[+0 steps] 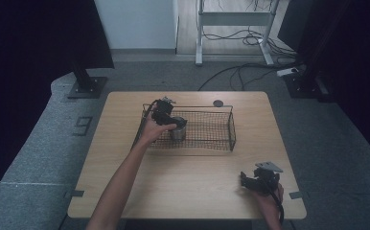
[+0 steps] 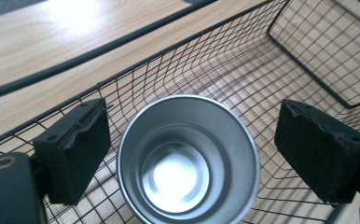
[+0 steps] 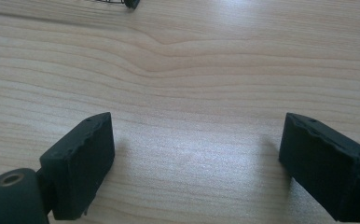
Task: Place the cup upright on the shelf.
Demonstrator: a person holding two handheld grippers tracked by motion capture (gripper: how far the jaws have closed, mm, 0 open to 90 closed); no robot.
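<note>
Since my left tool (image 2: 187, 154) straddles it: jaws wide, gripping nothing.
Steel cup (image 2: 187, 161): upright inside wire basket (image 1: 232, 125).
Advice: I'd center, then close evenly.
Right tool (image 3: 194, 163): open, empty, over worktop (image 3: 192, 70).

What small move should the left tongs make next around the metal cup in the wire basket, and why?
Probably close the left tongs on the metal cup. The cup stands upright in the wire basket, centred between the two open jaws, with a gap showing on each side, so nothing grips it yet. The right tongs rest open over the bare table, away from the basket.
</note>
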